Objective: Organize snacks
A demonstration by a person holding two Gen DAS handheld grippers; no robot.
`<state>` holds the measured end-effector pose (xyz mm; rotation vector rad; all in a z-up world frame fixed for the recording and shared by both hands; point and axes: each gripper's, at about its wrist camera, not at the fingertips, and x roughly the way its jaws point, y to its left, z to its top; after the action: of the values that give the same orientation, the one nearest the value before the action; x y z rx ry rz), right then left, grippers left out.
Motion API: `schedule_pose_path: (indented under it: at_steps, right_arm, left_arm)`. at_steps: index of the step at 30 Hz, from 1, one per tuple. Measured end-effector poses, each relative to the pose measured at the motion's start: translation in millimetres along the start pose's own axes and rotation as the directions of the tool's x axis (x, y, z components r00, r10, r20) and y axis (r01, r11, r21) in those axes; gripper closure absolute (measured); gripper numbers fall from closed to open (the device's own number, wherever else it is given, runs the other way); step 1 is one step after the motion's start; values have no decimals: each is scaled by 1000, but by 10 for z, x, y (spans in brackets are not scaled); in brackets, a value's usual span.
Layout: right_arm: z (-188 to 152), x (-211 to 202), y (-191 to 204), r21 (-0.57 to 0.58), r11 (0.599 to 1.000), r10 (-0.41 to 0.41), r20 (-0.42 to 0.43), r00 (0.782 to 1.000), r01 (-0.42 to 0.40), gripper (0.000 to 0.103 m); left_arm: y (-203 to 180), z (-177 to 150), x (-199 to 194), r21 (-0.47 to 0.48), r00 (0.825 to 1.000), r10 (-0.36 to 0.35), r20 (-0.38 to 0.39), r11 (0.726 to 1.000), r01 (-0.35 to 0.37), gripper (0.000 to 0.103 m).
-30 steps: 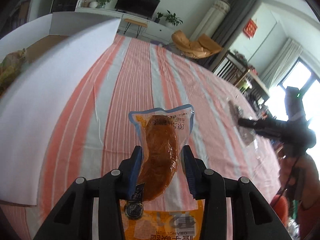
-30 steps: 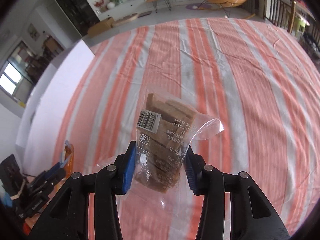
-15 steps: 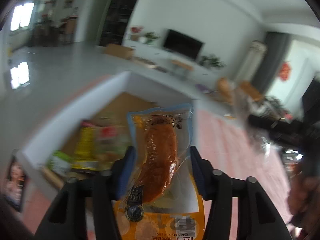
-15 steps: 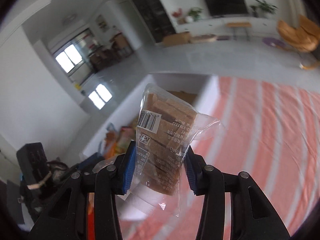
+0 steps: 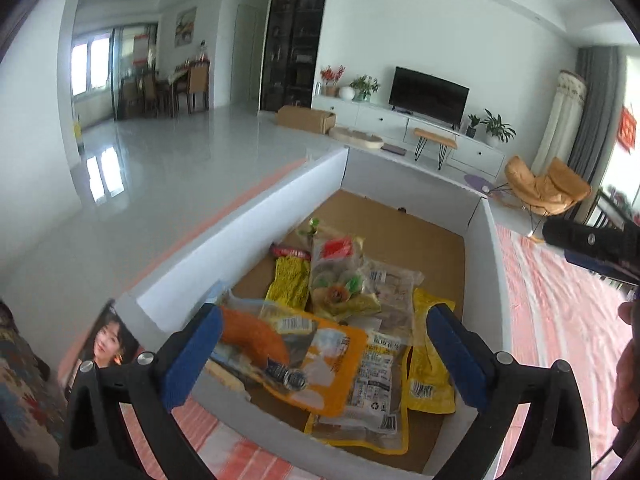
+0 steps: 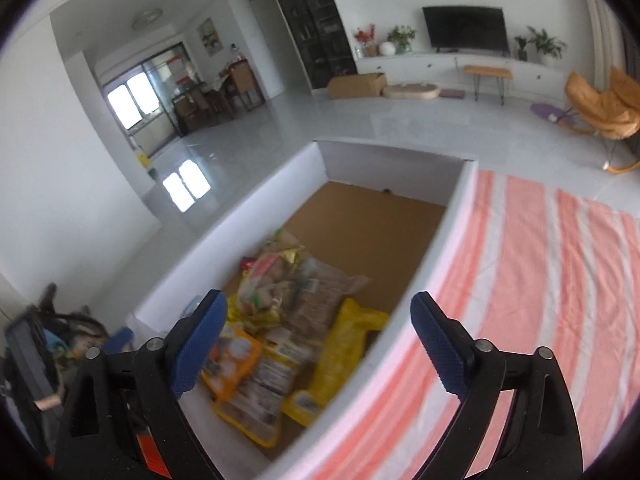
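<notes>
Now both grippers, left [image 5: 322, 354] and right [image 6: 316, 344], have just sprung wide and empty; their 2 packets, the sausage pouch [image 5: 280, 350] included, lie inside the box [image 5: 248, 236].

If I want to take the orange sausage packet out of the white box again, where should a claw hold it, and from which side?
Probably by its flat orange printed end, coming from above. The orange sausage packet lies tilted on top of the other snacks in the white box, so that thin end is exposed, while the bulging sausage is rounder and may slip. The left claw hangs open just over it.
</notes>
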<state>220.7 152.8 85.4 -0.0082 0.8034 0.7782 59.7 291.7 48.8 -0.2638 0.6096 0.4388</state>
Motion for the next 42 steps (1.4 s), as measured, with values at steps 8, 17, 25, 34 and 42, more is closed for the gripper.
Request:
schedule_pose_path:
  at_steps: [8,17,25,34,42]
  right_arm:
    - [-197,-249,175,-170,979,-106,62,992,115,5]
    - [-281,-328,341,-223,967,-115,45,992,122,4]
    - [-365,-282,392,-224,968,-114,19,993,116,4]
    - [-379,-194,536,-263,957,-134,-13,991,126,4]
    - [-368,-111,604,-277,952,-147,-27,989,134,4]
  left_arm:
    - [-103,149,-153,142,991,128,47,981,-133,0]
    - [-73,154,-271,151,993,114,41,981,-119,0]
    - [12,152,-263,131,988,157,5,979,-156,0]
    - [120,191,-305,81,993,117,-14,990,-115,0]
    - [163,217,-299,80,987,158,-11,984,-157,0]
